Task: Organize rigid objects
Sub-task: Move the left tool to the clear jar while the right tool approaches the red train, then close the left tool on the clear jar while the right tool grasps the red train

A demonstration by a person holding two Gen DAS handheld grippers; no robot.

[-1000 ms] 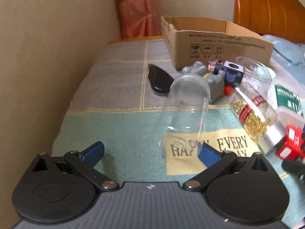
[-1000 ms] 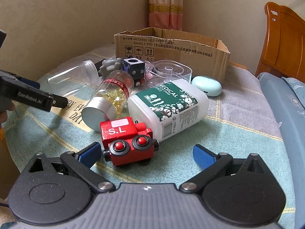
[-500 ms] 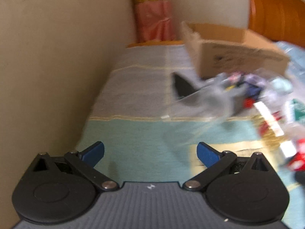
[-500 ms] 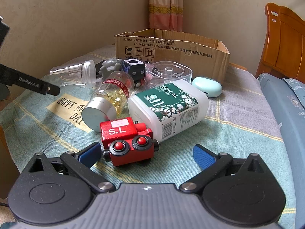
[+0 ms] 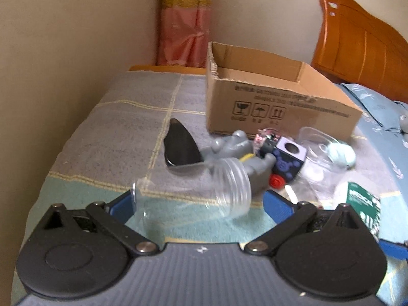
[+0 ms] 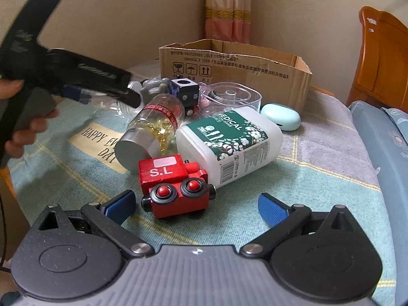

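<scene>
Two grippers are in view over a bed spread with a checked blanket (image 6: 318, 178). The left gripper (image 5: 199, 201) has its blue-padded fingers spread wide on either side of a clear plastic jar (image 5: 193, 191), which lies on its side between them with its threaded mouth pointing away; whether the pads actually touch the jar I cannot tell. Just beyond that jar sit a grey toy figure (image 5: 237, 150) and a black oval lid (image 5: 181, 145), and farther ahead stands an open cardboard box (image 5: 275, 102). The right gripper (image 6: 196, 201) hangs unclenched and empty, with a red toy train (image 6: 176, 186) lying between its fingertips, nearer the left one. Beyond the train lie a white medical swab bottle (image 6: 229, 140), a capsule bottle (image 6: 150, 130) and a mint-green case (image 6: 280, 116).
</scene>
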